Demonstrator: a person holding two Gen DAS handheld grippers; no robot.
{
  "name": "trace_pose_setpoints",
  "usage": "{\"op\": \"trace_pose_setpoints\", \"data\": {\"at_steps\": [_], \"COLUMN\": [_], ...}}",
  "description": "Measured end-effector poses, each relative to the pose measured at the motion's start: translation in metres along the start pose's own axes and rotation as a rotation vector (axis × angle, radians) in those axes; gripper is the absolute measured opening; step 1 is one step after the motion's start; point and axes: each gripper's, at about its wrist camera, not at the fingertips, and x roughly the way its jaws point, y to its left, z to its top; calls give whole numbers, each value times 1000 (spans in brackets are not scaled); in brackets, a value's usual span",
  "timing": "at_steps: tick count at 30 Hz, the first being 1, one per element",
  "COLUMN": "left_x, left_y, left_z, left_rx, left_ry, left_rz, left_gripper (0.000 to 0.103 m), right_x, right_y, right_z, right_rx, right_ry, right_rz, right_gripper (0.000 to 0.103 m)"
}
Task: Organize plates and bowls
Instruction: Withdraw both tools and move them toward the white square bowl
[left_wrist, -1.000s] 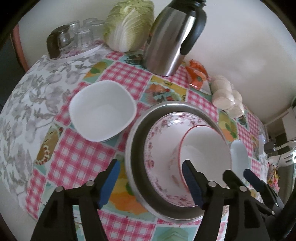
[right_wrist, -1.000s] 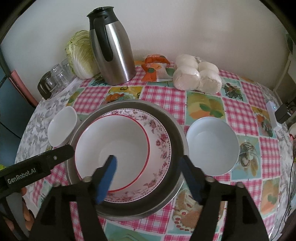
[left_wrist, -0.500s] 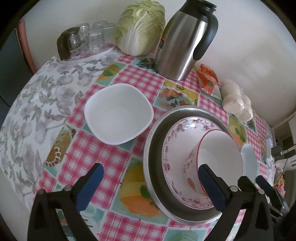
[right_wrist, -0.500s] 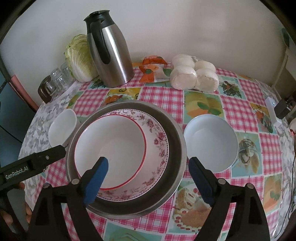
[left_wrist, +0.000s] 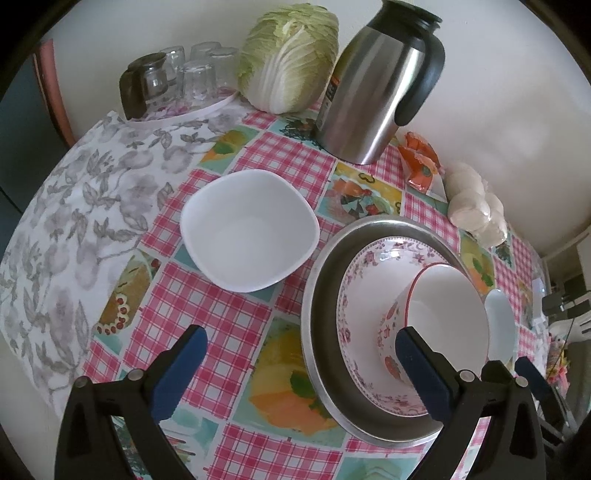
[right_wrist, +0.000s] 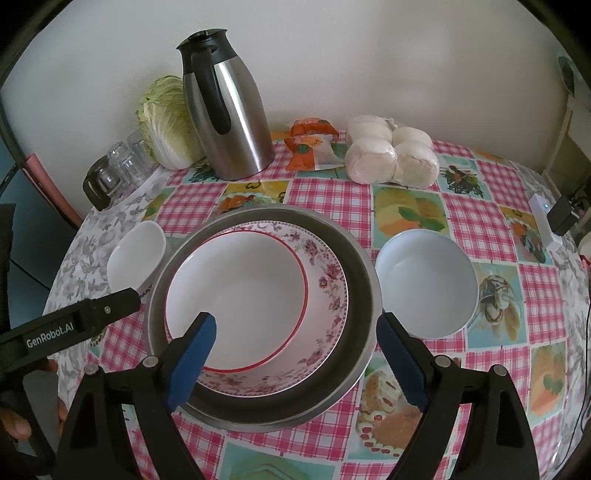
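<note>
Left claw (left_wrist: 299, 369): hanging over the tabletop (left_wrist: 207, 332), blue pads (left_wrist: 421, 373) spread wide, gripping nothing.
Right claw (right_wrist: 295, 363): hovering above the nested stack, pads (right_wrist: 192, 354) standing well apart, nothing between them.
Steel basin (right_wrist: 364, 280): sitting mid-tabletop on the checked cloth, carrying the crockery.
Floral plate (right_wrist: 327, 280): lying inside the basin, rim showing on the right side.
Red-rimmed bowl (right_wrist: 236, 291): resting in the floral plate, leaning toward the basin's left side.
Square bowl (left_wrist: 249, 229): standing alone on the cloth, just beside the basin on its left, appearing in the right view too (right_wrist: 135, 256).
Round bowl (right_wrist: 424, 282): sitting upright just beside the basin on its right, not touching as far as showing.
Flask (right_wrist: 225, 110): standing upright at the back near the wall.
Cabbage (left_wrist: 291, 55): leaning beside the flask.
Glasses (left_wrist: 184, 77): clustering upside down at the far-left corner.
Buns (right_wrist: 391, 155): lying wrapped at the back, right of an orange packet (right_wrist: 310, 142).
</note>
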Motion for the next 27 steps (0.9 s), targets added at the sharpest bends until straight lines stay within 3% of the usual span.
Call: {"op": "trace_pose_setpoints", "data": {"at_steps": [15, 21, 27], "left_x": [-1, 1, 10], "left_y": [39, 55, 84], "left_z": [17, 25, 33], "left_rx": [-64, -122, -187], "left_ry": [-51, -91, -96], "left_rz": [-7, -32, -16], "left_gripper": [103, 103, 103], "right_x": [-12, -12, -20], "right_y": [1, 12, 32], "right_z": [-2, 13, 40], "right_rx": [119, 135, 81], "right_ry": [-106, -106, -91], "right_rz": [68, 120, 98], "right_gripper": [89, 89, 89]}}
